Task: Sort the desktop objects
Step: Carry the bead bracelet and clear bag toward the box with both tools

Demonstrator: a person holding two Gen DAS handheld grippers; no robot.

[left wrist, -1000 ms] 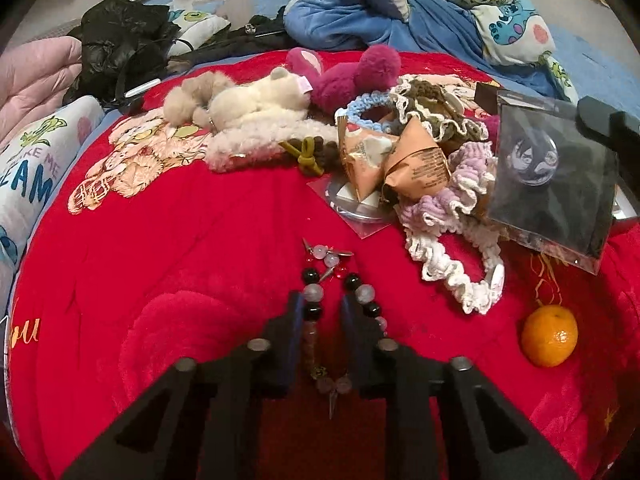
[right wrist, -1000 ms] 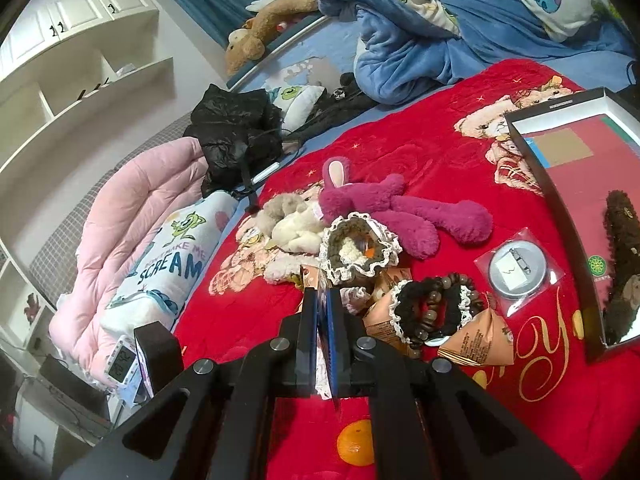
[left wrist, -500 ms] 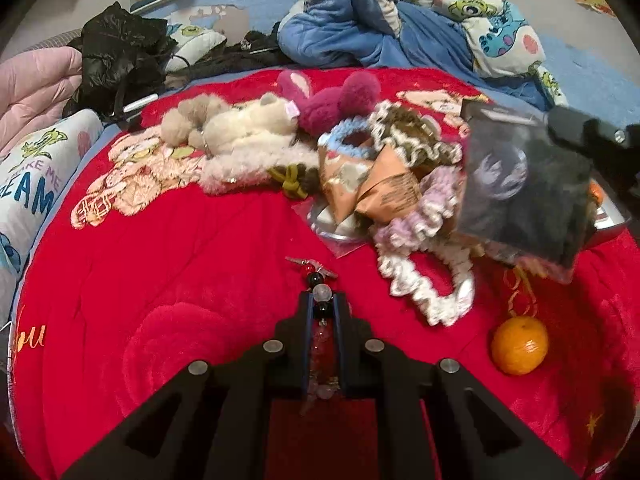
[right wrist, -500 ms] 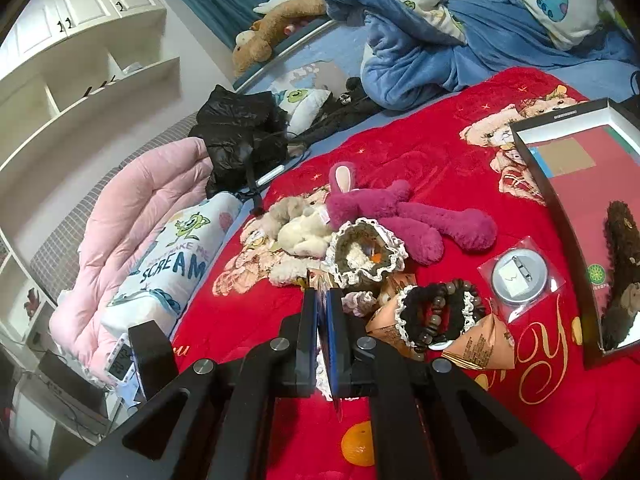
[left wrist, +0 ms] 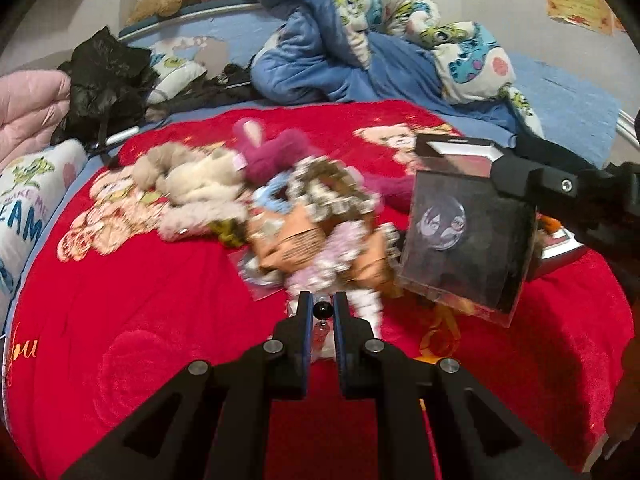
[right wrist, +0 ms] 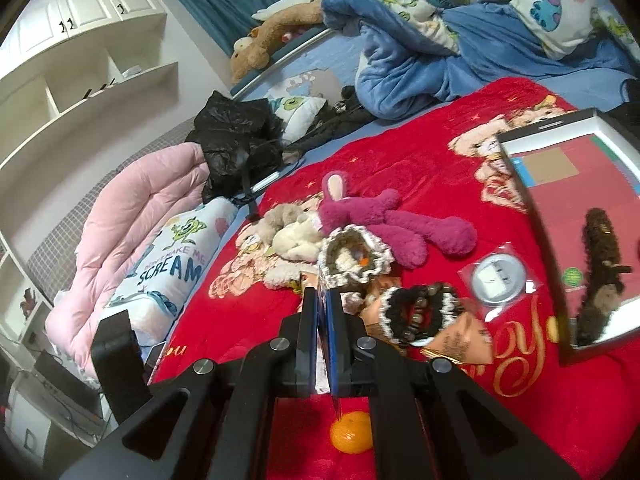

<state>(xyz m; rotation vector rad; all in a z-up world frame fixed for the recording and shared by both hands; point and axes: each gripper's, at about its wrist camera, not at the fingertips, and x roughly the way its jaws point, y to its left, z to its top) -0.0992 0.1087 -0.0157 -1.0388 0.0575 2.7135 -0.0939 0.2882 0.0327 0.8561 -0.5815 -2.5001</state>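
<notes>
My left gripper point(left wrist: 322, 309) is shut on a beaded bracelet point(left wrist: 322, 312). One black bead shows between the fingers and pink beads hang below, off the red blanket point(left wrist: 160, 320). My right gripper point(right wrist: 325, 300) is shut on a clear packet holding a round badge. The packet is edge-on in the right wrist view point(right wrist: 329, 344) and face-on in the left wrist view point(left wrist: 460, 240), where it hangs over the right side of a blurred pile of scrunchies and orange sachets point(left wrist: 332, 220). An open box point(right wrist: 552, 127) lies at the right with a brown furry item point(right wrist: 600, 264) inside.
A tangerine point(right wrist: 351, 438) lies below my right gripper. A magenta plush point(right wrist: 384, 216) and a cream plush point(right wrist: 296, 236) sit behind the pile. Another badge packet point(right wrist: 498, 278) lies beside the box. A pink quilt point(right wrist: 132, 216), a black bag point(right wrist: 236, 136) and a blue duvet point(right wrist: 420, 64) ring the blanket.
The left gripper closed on the bracelet, then lifted it off the blanket and carried it toward the pile. The right gripper, still holding the badge packet, rose only slightly.
</notes>
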